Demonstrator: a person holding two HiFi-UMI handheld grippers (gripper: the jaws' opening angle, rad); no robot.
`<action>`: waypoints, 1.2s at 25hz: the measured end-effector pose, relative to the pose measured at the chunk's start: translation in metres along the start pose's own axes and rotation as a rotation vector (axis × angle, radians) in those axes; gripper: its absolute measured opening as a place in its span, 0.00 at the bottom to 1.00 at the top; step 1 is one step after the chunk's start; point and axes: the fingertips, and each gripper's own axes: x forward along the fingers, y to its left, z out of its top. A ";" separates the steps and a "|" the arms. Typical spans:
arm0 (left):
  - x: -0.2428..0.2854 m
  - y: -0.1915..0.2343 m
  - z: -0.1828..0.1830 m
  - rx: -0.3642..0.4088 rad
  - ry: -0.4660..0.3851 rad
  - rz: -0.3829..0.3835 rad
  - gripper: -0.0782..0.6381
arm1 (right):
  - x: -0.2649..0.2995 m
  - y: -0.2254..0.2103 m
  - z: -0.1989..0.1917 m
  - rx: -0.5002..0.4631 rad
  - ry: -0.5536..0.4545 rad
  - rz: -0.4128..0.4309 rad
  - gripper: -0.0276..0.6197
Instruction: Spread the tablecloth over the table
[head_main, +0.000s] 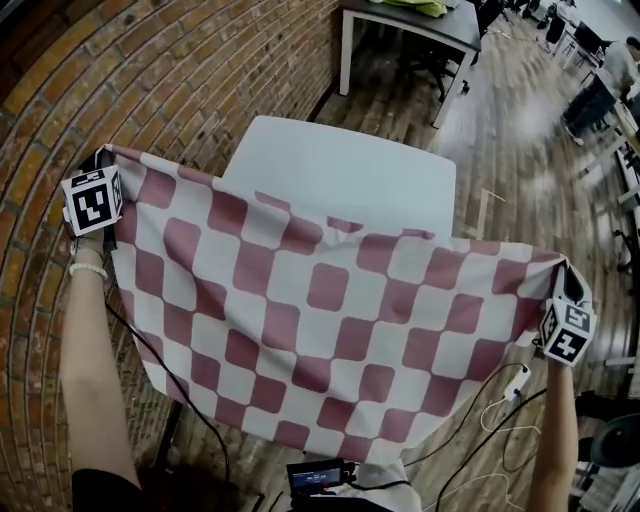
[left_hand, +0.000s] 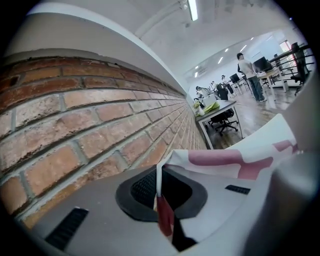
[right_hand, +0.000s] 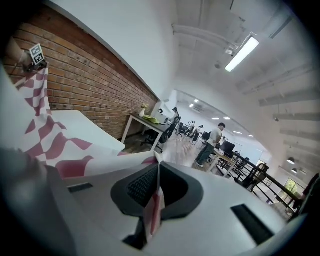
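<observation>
A red-and-white checked tablecloth (head_main: 330, 330) hangs stretched between my two grippers, over the near part of a small white table (head_main: 350, 170). My left gripper (head_main: 100, 165) is shut on the cloth's left top corner beside the brick wall. My right gripper (head_main: 565, 285) is shut on the right top corner. In the left gripper view the cloth's edge (left_hand: 160, 185) is pinched between the shut jaws and spreads off to the right. In the right gripper view the cloth (right_hand: 156, 197) is pinched the same way and runs left toward the other gripper's marker cube (right_hand: 36, 54).
A brick wall (head_main: 150, 80) runs close along the table's left side. A dark desk (head_main: 420, 25) with a chair stands beyond the table. Cables and a white plug (head_main: 515, 385) lie on the wooden floor at right. People stand far off in the office (right_hand: 212, 142).
</observation>
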 end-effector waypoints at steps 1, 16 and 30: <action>0.005 -0.005 0.002 0.005 0.000 -0.007 0.13 | 0.006 -0.002 0.001 -0.004 0.003 -0.009 0.09; 0.073 -0.041 0.027 0.028 0.012 -0.017 0.13 | 0.087 -0.022 -0.004 0.018 0.035 -0.105 0.09; 0.109 -0.147 -0.068 0.144 0.152 -0.224 0.13 | 0.130 0.051 -0.091 -0.009 0.241 0.065 0.09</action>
